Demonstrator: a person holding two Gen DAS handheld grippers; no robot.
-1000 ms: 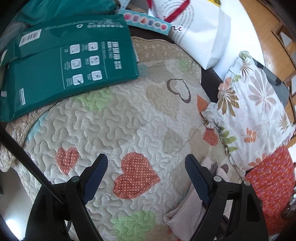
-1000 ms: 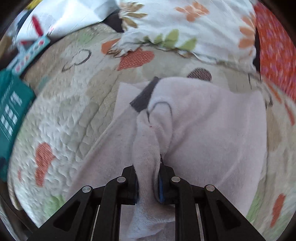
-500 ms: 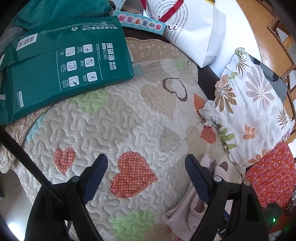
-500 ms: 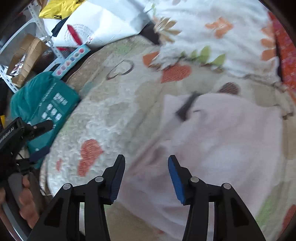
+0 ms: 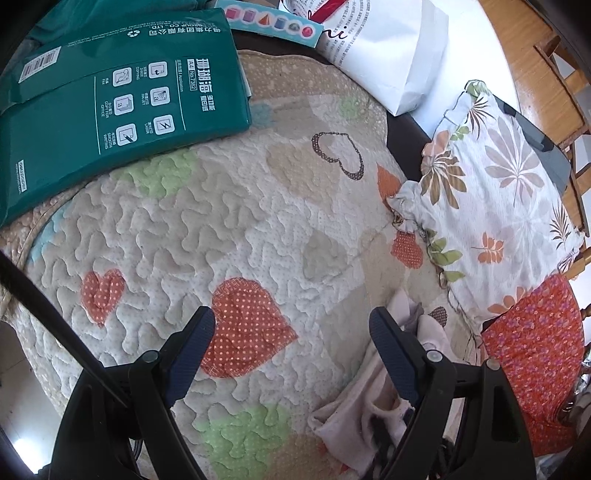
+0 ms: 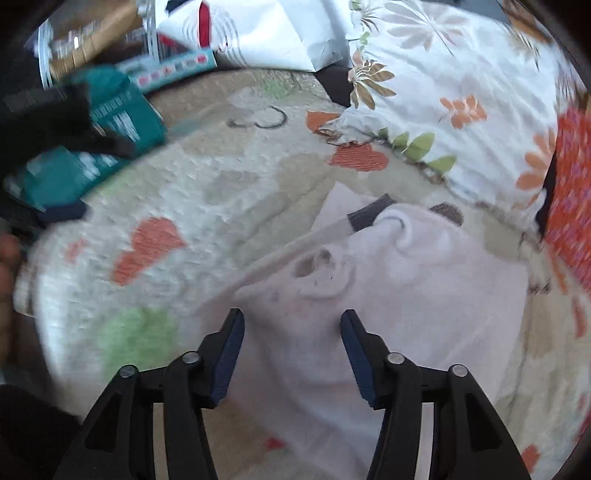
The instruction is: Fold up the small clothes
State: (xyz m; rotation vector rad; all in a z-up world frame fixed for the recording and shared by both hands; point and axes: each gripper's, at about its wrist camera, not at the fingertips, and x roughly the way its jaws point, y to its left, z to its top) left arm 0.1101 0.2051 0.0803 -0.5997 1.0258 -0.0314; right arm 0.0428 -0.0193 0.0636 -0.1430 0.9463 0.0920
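Nearest the right wrist camera, the right gripper [image 6: 291,325] hangs with its blue-padded jaws spread apart and nothing between them, just above the pale pink garment [image 6: 388,295], which lies spread on the quilted mat [image 6: 229,199] with a raised fold or rolled opening just ahead of the fingertips and a dark band at its far edge. That whole view is smeared by blur, so the garment's exact shape and whether it is a shirt or shorts cannot be made out, and its near end is cut off behind the gripper body. In the left wrist view the left gripper [image 5: 291,325] is likewise released, jaws wide over an orange dotted heart patch [image 5: 243,325] on the mat; only a bunched corner of the pink garment [image 5: 354,406] shows, mostly hidden behind the right finger [image 5: 391,354]. The mat [image 5: 207,229] is cream with stitched squiggles and scattered heart patches in orange, green and tan. Farther off, a green ream of copy paper [image 5: 110,99] rests on the mat's far left part, a floral pillow [image 5: 491,214] lies along the right edge with red flowered fabric [image 5: 535,354] beside it, and at the back stand a white paper bag [image 5: 391,55] and a light blue box strip [image 5: 269,22], both cut off by the frame. Wooden floor [image 5: 524,62] shows at the upper right.
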